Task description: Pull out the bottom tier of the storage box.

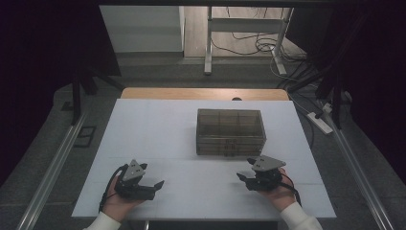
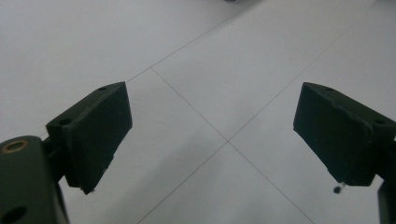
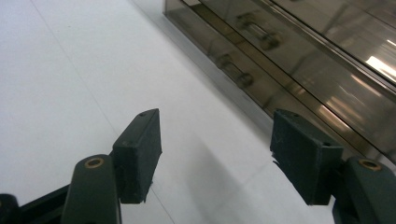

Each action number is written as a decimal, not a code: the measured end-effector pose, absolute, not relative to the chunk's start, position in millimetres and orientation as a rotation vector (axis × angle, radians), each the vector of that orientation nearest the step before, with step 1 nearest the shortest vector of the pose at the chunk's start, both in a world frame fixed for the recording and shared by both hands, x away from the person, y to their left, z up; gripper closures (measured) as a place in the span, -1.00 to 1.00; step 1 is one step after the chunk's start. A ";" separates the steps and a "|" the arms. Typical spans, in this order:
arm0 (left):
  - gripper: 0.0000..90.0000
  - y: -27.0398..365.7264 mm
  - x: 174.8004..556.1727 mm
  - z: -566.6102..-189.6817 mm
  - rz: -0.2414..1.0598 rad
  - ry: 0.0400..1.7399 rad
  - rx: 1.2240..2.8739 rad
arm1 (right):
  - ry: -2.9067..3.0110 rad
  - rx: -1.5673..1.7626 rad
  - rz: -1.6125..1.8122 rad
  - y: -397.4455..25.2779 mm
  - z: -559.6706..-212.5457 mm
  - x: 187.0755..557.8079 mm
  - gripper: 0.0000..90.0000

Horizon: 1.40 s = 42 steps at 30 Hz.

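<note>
Smoky drawer box (image 1: pixel 230 132) hides its contents; left tool (image 1: pixel 154 184) and right tool (image 1: pixel 242 178) gape, empty.

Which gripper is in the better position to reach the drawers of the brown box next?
Probably the right gripper: it lies just below the box, and its open jaws look toward the drawer handles. The left gripper, also open, faces bare table.

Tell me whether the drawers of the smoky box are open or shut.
Shut: the box shows a flat front, and its drawer handles sit flush, none pulled out.
</note>
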State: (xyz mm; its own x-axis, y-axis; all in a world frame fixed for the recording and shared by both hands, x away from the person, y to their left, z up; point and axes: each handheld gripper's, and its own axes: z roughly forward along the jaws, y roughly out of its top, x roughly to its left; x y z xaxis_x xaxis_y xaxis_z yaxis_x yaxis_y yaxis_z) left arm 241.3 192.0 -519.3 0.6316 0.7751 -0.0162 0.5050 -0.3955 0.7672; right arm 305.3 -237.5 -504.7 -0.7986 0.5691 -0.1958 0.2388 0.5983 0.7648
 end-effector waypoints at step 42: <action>-0.78 156.6 263.6 -512.3 0.402 0.929 2.096 | 2.349 0.743 1.037 -273.9 -503.4 308.2 -0.27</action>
State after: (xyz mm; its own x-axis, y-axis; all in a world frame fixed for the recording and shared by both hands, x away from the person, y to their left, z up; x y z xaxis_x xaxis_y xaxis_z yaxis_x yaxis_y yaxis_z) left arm 263.6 156.6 -512.3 0.6810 0.7317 -0.0276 0.4803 -0.4179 0.7711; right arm 308.2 -273.9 -503.4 -0.7459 0.6374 -0.1933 0.2866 0.5691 0.7707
